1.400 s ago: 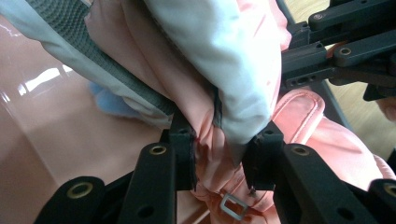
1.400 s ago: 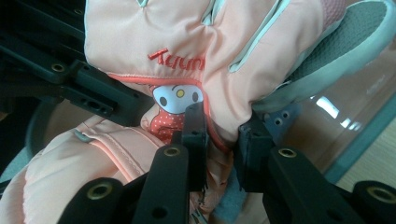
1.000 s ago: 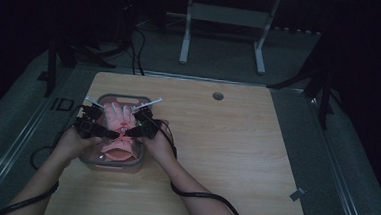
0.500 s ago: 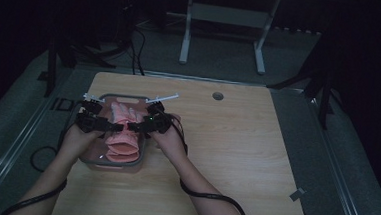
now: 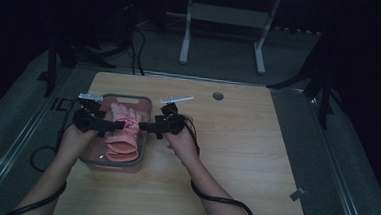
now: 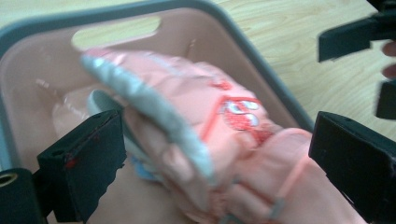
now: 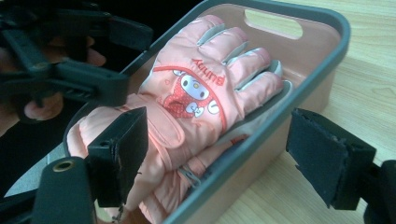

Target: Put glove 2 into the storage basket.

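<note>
So I'm looking down at the wooden tabletop (image 5: 235, 155), and on its left half sits a pink basket (image 5: 146, 116) with a grey rim and a slot handle at the far end. Stacked inside it are two pink padded gloves (image 5: 123, 133), one on top of the other, fingers toward the handle, cuffs toward me and poking over the near edge. The top one has a little cartoon bunny patch on the back.

My read on handling: these are puffy winter gloves, so light, soft and squishy, nothing to break. The shell looks like smooth nylon, so I'd guess it's a bit slippery, and a shallow pinch will probably grab just the outer fabric and slide off. Floppy too, the fingers will droop the moment it's lifted. Best spot to bite, I reckon, is the thick cuff or the wrist strap area, where there's bulk.

Left tool (image 5: 118, 125) sits over the basket, its jaws have just been opening and are spread wide either side of the top glove, pads not pressing. Right tool (image 5: 144, 128) is at the basket's right rim, jaws have just been opening too, spread wide, holding nothing.
</note>
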`<control>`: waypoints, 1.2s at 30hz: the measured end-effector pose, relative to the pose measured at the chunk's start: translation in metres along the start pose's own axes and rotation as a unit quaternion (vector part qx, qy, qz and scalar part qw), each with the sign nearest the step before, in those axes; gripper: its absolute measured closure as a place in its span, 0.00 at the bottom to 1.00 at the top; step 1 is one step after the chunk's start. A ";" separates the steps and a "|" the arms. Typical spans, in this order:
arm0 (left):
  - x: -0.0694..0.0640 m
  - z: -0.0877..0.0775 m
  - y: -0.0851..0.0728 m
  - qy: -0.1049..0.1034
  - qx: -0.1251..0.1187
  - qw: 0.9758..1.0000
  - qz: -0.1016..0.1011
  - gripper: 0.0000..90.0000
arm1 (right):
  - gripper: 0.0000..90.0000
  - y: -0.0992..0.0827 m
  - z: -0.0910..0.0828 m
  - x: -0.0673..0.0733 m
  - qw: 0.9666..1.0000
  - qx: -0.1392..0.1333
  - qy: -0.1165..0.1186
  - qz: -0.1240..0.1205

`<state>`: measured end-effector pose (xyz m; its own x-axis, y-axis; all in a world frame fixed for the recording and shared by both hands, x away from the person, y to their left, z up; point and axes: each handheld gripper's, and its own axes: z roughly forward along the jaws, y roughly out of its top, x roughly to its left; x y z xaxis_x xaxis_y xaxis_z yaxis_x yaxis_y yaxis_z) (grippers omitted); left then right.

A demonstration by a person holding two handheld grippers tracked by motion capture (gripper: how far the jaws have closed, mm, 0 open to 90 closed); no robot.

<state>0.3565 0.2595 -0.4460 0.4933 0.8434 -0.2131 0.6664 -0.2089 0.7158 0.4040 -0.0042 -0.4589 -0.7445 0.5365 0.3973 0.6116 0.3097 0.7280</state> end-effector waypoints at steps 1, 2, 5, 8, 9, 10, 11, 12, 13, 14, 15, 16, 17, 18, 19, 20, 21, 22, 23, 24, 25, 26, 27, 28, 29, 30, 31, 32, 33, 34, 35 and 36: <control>-0.006 -0.001 0.001 0.001 -0.003 1.000 0.007 0.04 | 0.23 -0.001 -0.002 -0.001 1.000 -0.001 -0.002 -0.002; -0.012 -0.001 0.001 0.000 -0.008 1.000 0.013 0.04 | 0.23 -0.002 -0.005 -0.002 1.000 -0.002 -0.004 -0.003; -0.028 -0.001 0.003 -0.015 -0.015 0.999 0.028 0.04 | 0.23 -0.005 -0.012 -0.004 1.000 -0.003 -0.005 -0.005; -0.045 0.000 0.005 -0.025 -0.022 0.998 0.046 0.04 | 0.23 -0.008 -0.019 -0.006 1.000 -0.002 -0.007 -0.011; -0.050 0.000 0.006 -0.030 -0.025 0.998 0.050 0.05 | 0.22 -0.010 -0.022 -0.007 1.000 -0.002 -0.006 -0.013; -0.056 0.000 0.007 -0.034 -0.025 0.998 0.056 0.04 | 0.22 -0.011 -0.025 -0.008 1.000 -0.002 -0.006 -0.014; -0.061 0.001 0.008 -0.038 -0.027 0.997 0.061 0.04 | 0.22 -0.012 -0.027 -0.009 1.000 -0.001 -0.007 -0.016; -0.066 0.001 0.008 -0.043 -0.031 0.997 0.064 0.04 | 0.22 -0.014 -0.030 -0.010 1.000 -0.002 -0.008 -0.017; -0.070 0.002 0.009 -0.050 -0.032 0.996 0.066 0.04 | 0.22 -0.015 -0.032 -0.011 1.000 -0.003 -0.008 -0.018; -0.075 0.003 0.009 -0.054 -0.035 0.996 0.068 0.04 | 0.22 -0.016 -0.035 -0.012 1.000 -0.003 -0.009 -0.018; -0.079 0.004 0.009 -0.058 -0.036 0.995 0.073 0.05 | 0.22 -0.018 -0.038 -0.013 1.000 -0.004 -0.010 -0.019; -0.083 0.006 0.009 -0.064 -0.038 0.995 0.074 0.04 | 0.22 -0.019 -0.040 -0.014 1.000 -0.005 -0.011 -0.019; -0.087 0.008 0.009 -0.068 -0.036 0.994 0.077 0.05 | 0.22 -0.021 -0.043 -0.015 1.000 -0.005 -0.012 -0.021; -0.091 0.010 0.008 -0.072 -0.036 0.994 0.078 0.05 | 0.21 -0.023 -0.045 -0.017 1.000 -0.004 -0.013 -0.022; -0.094 0.012 0.007 -0.075 -0.037 0.993 0.081 0.05 | 0.21 -0.024 -0.047 -0.018 1.000 -0.002 -0.014 -0.023; -0.098 0.014 0.007 -0.080 -0.037 0.993 0.083 0.05 | 0.21 -0.026 -0.049 -0.020 1.000 -0.001 -0.016 -0.024; -0.102 0.016 0.006 -0.086 -0.037 0.992 0.084 0.05 | 0.21 -0.028 -0.051 -0.022 1.000 0.000 -0.016 -0.026; -0.105 0.018 0.005 -0.090 -0.036 0.992 0.086 0.05 | 0.21 -0.030 -0.053 -0.024 0.999 0.000 -0.018 -0.026; -0.110 0.020 0.005 -0.094 -0.034 0.991 0.091 0.05 | 0.21 -0.033 -0.055 -0.026 0.999 0.001 -0.019 -0.027; -0.113 0.022 0.004 -0.095 -0.032 0.990 0.094 0.05 | 0.21 -0.035 -0.057 -0.028 0.999 0.001 -0.021 -0.027; -0.117 0.024 0.004 -0.098 -0.031 0.990 0.098 0.05 | 0.21 -0.037 -0.058 -0.030 0.999 0.001 -0.022 -0.029; -0.120 0.026 0.003 -0.102 -0.028 0.989 0.101 0.05 | 0.21 -0.039 -0.060 -0.031 0.999 0.002 -0.024 -0.030; -0.123 0.028 0.003 -0.105 -0.027 0.989 0.104 0.05 | 0.20 -0.041 -0.061 -0.033 0.999 0.003 -0.025 -0.030; -0.127 0.029 0.002 -0.107 -0.026 0.988 0.108 0.05 | 0.20 -0.043 -0.062 -0.034 0.999 0.003 -0.025 -0.031; -0.131 0.030 0.002 -0.107 -0.024 0.987 0.115 0.05 | 0.20 -0.045 -0.063 -0.035 0.999 0.006 -0.026 -0.033; -0.134 0.031 0.001 -0.106 -0.025 0.987 0.122 0.05 | 0.20 -0.047 -0.064 -0.037 0.999 0.008 -0.028 -0.035; -0.134 0.031 0.001 -0.106 -0.025 0.987 0.122 0.05 | 0.20 -0.050 -0.064 -0.038 0.999 0.010 -0.027 -0.037; -0.140 0.034 0.000 -0.109 -0.024 0.986 0.127 0.05 | 0.20 -0.052 -0.065 -0.039 0.999 0.012 -0.027 -0.038; -0.143 0.035 0.000 -0.114 -0.025 0.985 0.126 0.05 | 0.20 -0.054 -0.066 -0.040 0.999 0.013 -0.026 -0.039; -0.146 0.036 -0.001 -0.117 -0.025 0.984 0.129 0.05 | 0.20 -0.056 -0.066 -0.041 0.999 0.013 -0.025 -0.040; -0.148 0.038 -0.002 -0.120 -0.024 0.984 0.129 0.05 | 0.20 -0.059 -0.067 -0.042 0.999 0.013 -0.023 -0.043; -0.151 0.039 -0.003 -0.122 -0.023 0.983 0.132 0.05 | 0.20 -0.061 -0.068 -0.042 0.999 0.013 -0.022 -0.045</control>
<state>0.3019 0.1134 -0.4420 0.7689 0.6178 -0.1648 0.4735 -0.3769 0.7961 0.3801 -0.0995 -0.4819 -0.7852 0.5389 0.3051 0.5495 0.3791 0.7445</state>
